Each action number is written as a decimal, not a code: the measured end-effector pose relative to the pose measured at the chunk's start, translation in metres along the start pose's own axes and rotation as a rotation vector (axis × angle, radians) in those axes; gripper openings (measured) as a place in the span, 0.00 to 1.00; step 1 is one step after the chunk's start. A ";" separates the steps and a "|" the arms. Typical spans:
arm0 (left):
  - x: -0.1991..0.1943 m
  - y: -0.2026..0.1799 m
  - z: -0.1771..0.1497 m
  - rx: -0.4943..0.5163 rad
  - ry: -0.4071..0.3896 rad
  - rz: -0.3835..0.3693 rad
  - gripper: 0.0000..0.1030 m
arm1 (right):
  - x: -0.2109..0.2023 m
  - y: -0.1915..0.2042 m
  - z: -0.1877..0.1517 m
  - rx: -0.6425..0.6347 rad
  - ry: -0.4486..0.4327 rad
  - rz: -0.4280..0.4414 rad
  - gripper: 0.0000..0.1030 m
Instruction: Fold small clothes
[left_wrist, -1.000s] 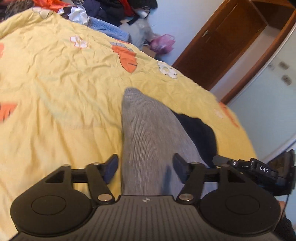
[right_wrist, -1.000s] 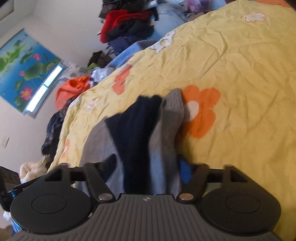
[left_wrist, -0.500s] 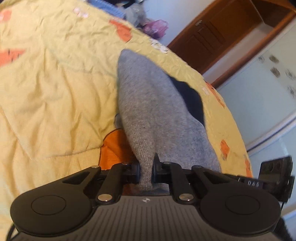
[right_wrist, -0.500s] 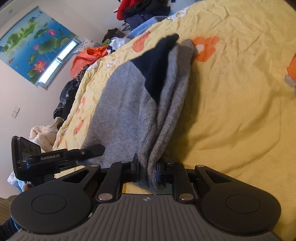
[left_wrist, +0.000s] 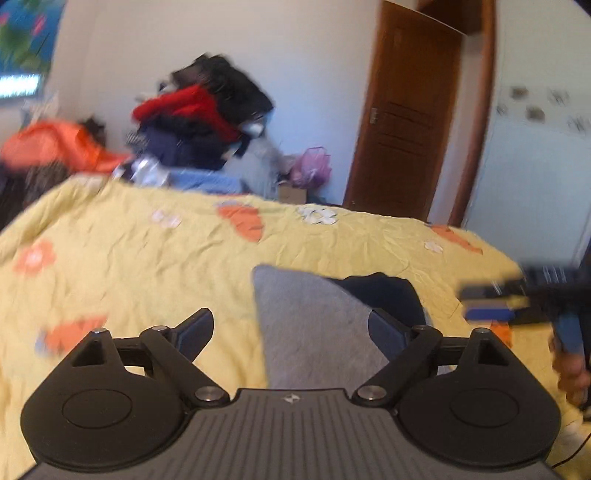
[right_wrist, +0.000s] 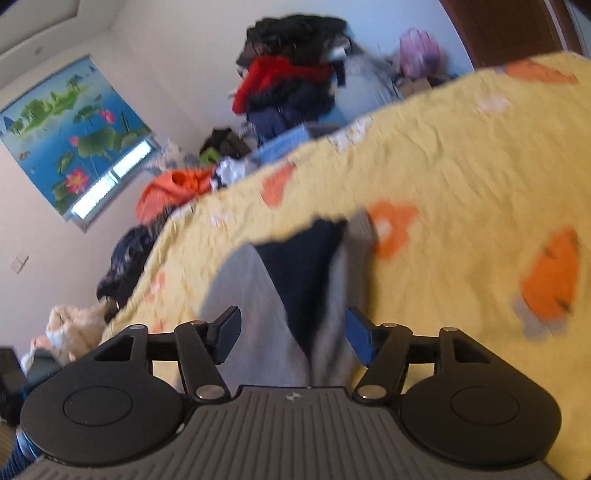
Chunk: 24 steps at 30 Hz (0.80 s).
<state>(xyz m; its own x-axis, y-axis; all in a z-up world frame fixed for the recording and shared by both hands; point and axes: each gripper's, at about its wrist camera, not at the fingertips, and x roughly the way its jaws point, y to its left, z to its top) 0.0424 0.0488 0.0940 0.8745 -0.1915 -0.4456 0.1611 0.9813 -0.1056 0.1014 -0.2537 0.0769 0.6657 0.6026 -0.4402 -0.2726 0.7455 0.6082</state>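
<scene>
A small grey garment (left_wrist: 306, 325) with a navy part (left_wrist: 384, 291) lies folded on the yellow flowered bedspread (left_wrist: 147, 258). My left gripper (left_wrist: 291, 328) hovers over its near end, jaws opening wide; the cloth lies below and between them, and the pads do not press it. In the right wrist view the same grey garment (right_wrist: 243, 295) shows its navy panel (right_wrist: 303, 266). My right gripper (right_wrist: 293, 330) is over it, jaws opening, pads clear of the fabric. The right gripper (left_wrist: 484, 302) also shows blurred at the right of the left wrist view, held by a hand (left_wrist: 572, 369).
A tall pile of dark and red clothes (left_wrist: 207, 110) and an orange garment (left_wrist: 55, 147) lie beyond the bed's far edge. A brown wooden door (left_wrist: 406, 129) stands at the back right. A lotus picture (right_wrist: 74, 129) hangs on the left wall.
Half a second ago both grippers were shut on the grey garment and held it up. Both have now let go, opened and drawn back and up. The garment lies on the bed.
</scene>
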 end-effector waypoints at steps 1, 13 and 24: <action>0.013 -0.014 -0.002 0.048 -0.005 0.006 0.89 | 0.016 0.006 0.010 0.004 -0.011 0.014 0.69; 0.108 -0.052 -0.044 0.155 0.137 0.044 1.00 | 0.138 -0.008 0.009 -0.233 0.070 -0.324 0.89; 0.105 -0.048 -0.045 0.113 0.142 0.046 1.00 | 0.104 0.037 0.025 -0.196 -0.053 -0.206 0.88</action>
<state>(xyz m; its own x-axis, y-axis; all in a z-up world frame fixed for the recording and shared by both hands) 0.1061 -0.0194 0.0117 0.8098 -0.1398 -0.5699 0.1800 0.9836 0.0145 0.1780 -0.1707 0.0706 0.7551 0.4211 -0.5025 -0.2537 0.8944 0.3682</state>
